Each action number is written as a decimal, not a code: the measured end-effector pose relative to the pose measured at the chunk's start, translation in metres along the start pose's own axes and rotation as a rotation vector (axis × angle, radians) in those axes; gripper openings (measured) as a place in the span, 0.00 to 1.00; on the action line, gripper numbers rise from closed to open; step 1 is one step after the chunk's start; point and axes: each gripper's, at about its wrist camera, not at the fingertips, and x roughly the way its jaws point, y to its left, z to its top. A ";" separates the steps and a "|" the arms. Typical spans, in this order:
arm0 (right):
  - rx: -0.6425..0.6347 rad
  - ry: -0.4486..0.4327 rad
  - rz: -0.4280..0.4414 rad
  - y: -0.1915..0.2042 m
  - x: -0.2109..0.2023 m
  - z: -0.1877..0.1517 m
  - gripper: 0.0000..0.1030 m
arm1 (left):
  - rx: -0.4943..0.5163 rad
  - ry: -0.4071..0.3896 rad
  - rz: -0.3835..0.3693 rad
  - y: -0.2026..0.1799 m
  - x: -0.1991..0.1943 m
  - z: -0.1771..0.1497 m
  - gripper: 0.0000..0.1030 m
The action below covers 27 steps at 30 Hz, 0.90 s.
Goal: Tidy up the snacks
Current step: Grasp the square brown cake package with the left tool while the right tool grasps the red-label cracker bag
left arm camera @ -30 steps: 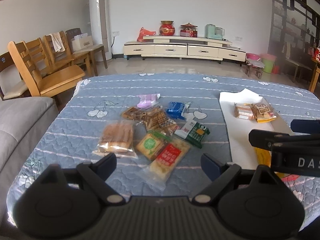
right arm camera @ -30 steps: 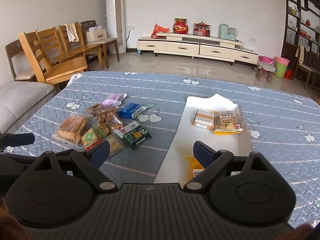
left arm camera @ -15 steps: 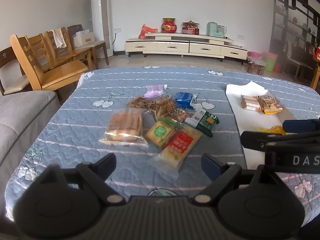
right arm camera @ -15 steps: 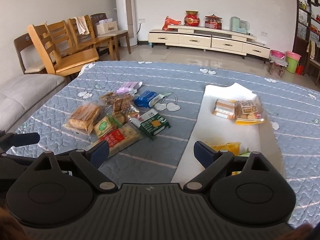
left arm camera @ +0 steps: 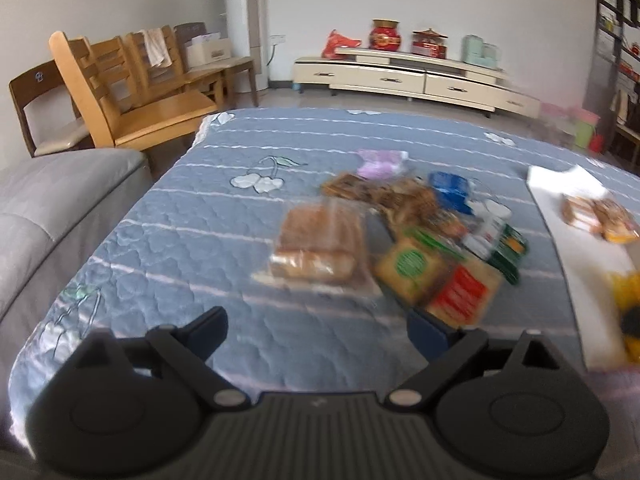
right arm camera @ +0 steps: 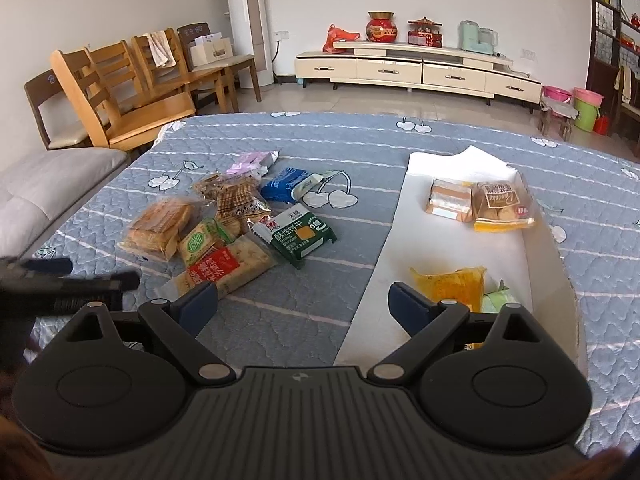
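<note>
A loose pile of snack packs lies on the blue quilted table: a bread pack [left arm camera: 320,246] [right arm camera: 160,228], a red-label cracker pack [left arm camera: 460,292] [right arm camera: 224,266], a green biscuit box [left arm camera: 500,244] [right arm camera: 302,236] and a blue pack [right arm camera: 286,184]. My left gripper [left arm camera: 320,332] hovers just short of the bread pack. Its jaws are opening with nothing between them, and it shows blurred in the right wrist view [right arm camera: 96,273]. My right gripper [right arm camera: 303,304] stands open and empty over the near edge of the white tray [right arm camera: 384,272]. The tray holds a cake pack [right arm camera: 450,200], a pancake pack [right arm camera: 502,206] and a yellow pack [right arm camera: 452,286].
A grey sofa [left arm camera: 48,208] borders the table's left side, with wooden chairs [right arm camera: 120,96] behind it. A purple pack [right arm camera: 250,162] and a waffle pack [right arm camera: 236,200] lie at the pile's far side. Bare quilt stretches left of the pile and between pile and tray.
My left gripper has moved forward, left and lower toward the snack pile, and its jaws have spread wider. The right gripper no longer shows in the left wrist view. The right gripper sank slightly.
</note>
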 end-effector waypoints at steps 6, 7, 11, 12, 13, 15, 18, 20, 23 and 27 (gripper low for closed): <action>0.001 0.009 0.010 0.000 0.007 -0.001 1.00 | 0.047 0.014 0.030 -0.009 0.044 0.035 0.99; 0.003 0.012 0.012 0.000 0.009 0.000 1.00 | 0.058 0.030 0.039 -0.011 0.053 0.039 0.99; -0.003 0.020 0.013 -0.001 0.014 0.000 1.00 | 0.074 0.119 0.059 -0.011 0.094 0.047 0.99; -0.004 0.023 0.014 -0.001 0.015 -0.001 1.00 | 0.070 0.141 0.059 -0.009 0.103 0.047 0.98; -0.005 0.026 0.017 -0.001 0.016 -0.001 1.00 | 0.056 0.158 0.049 -0.006 0.111 0.047 0.99; -0.013 0.034 0.026 0.001 0.020 -0.002 1.00 | -0.004 0.160 -0.007 0.005 0.116 0.047 0.96; -0.029 0.048 0.039 0.005 0.026 -0.003 1.00 | 0.011 0.119 -0.022 0.005 0.107 0.046 0.68; -0.028 0.063 0.059 0.009 0.033 -0.003 1.00 | 0.024 0.117 -0.020 0.003 0.100 0.043 0.66; -0.023 0.092 0.085 0.020 0.044 -0.001 1.00 | 0.003 0.107 -0.017 0.009 0.090 0.036 0.66; -0.031 0.135 0.124 0.043 0.065 0.002 1.00 | -0.050 0.095 -0.010 0.024 0.069 0.024 0.66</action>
